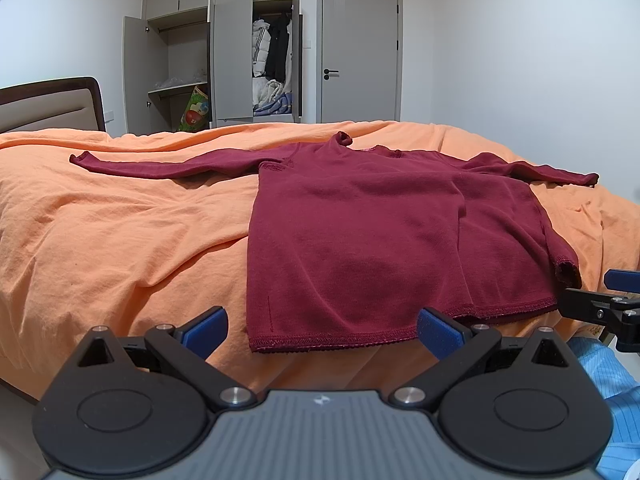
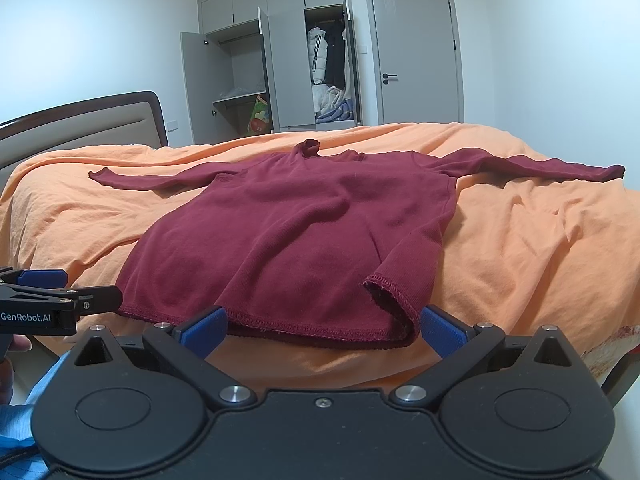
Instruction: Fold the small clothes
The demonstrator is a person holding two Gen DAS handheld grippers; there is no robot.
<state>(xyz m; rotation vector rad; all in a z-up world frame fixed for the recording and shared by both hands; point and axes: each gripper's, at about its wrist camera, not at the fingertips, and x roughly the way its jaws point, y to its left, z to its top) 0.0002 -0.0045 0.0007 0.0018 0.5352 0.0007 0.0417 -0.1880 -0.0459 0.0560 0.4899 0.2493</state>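
A dark red long-sleeved top (image 1: 380, 232) (image 2: 304, 236) lies flat on the orange bedspread (image 1: 120, 232) (image 2: 520, 248), both sleeves stretched out sideways and the collar at the far side. Its bottom hem faces me, with the right hem corner curled up. My left gripper (image 1: 322, 330) is open, just short of the hem's left part, holding nothing. In the right wrist view my right gripper (image 2: 322, 330) is open too, its jaws either side of the curled hem corner without gripping it. Each gripper shows at the edge of the other's view.
An open grey wardrobe (image 1: 224, 56) (image 2: 280, 68) with hanging coats and a shut grey door (image 1: 360, 52) (image 2: 416, 52) stand behind the bed. A padded headboard (image 1: 48, 108) (image 2: 80, 132) is on the left. A blue sleeve (image 1: 612, 400) shows low down.
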